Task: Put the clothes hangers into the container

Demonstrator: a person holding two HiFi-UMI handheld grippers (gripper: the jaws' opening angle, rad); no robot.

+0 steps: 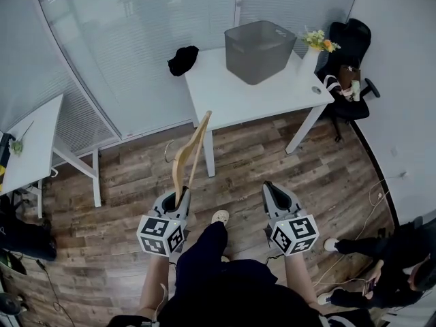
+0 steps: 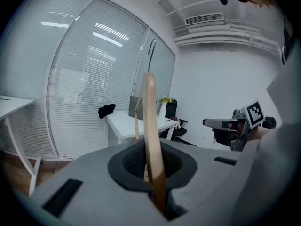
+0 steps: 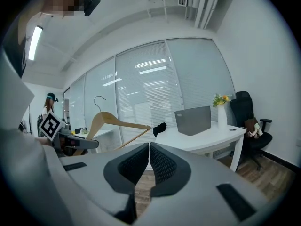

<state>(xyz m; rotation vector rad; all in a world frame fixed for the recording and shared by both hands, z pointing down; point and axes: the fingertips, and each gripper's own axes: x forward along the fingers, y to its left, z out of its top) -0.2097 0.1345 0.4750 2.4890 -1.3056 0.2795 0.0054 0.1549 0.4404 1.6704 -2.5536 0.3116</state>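
Head view: the left gripper [image 1: 180, 196] pinches 1 end of a stiff, probably light wooden hanger [image 1: 184, 147] rising past its fingertips, grey container [image 1: 259, 50] far ahead; left gripper view: jaws clamp that smooth arm, a sound hold; right gripper view: right gripper [image 3: 148, 149] closed on nothing.

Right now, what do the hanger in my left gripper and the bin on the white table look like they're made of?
Hanger: pale tan wood by its colour, with a smooth matte finish. Its thin curved hook looks like metal wire.
Bin: grey, probably plastic, with a moulded rim. The walls look faintly see-through, though fine mesh can't be ruled out.
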